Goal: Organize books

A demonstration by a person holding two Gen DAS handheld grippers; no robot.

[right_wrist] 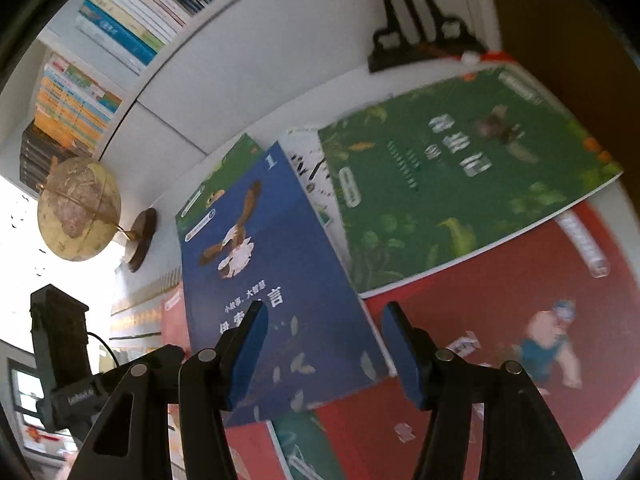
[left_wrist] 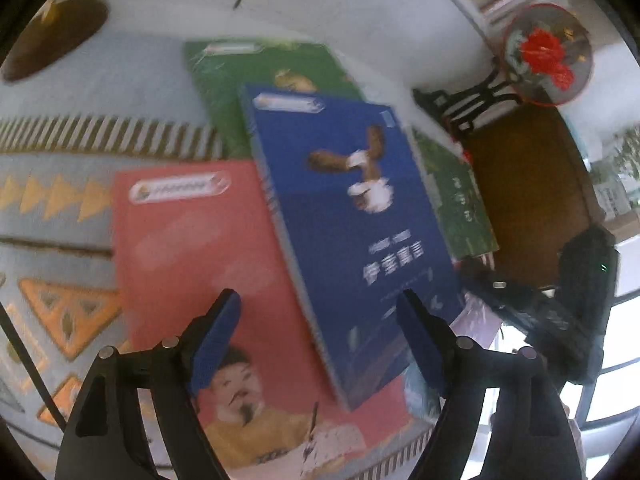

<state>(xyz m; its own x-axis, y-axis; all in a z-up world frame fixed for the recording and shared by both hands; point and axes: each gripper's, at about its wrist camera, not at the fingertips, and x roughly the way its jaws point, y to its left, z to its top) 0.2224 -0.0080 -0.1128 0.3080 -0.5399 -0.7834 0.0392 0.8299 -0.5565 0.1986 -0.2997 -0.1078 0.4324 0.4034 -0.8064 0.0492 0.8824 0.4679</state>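
Blue hardcover book (left_wrist: 352,232) lies loose atop the pile beneath my spread, empty left gripper (left_wrist: 320,340) and right gripper (right_wrist: 324,344); nudging one edge could slide it off.

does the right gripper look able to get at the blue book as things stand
Probably yes. The blue book lies on top of the pile, nothing covering it, and the right gripper hangs open just over its near corner. Lying flat, its edge may be awkward to pinch.

blue book's (left_wrist: 352,240) small print blurred, green book (left_wrist: 256,92) half hidden beneath it
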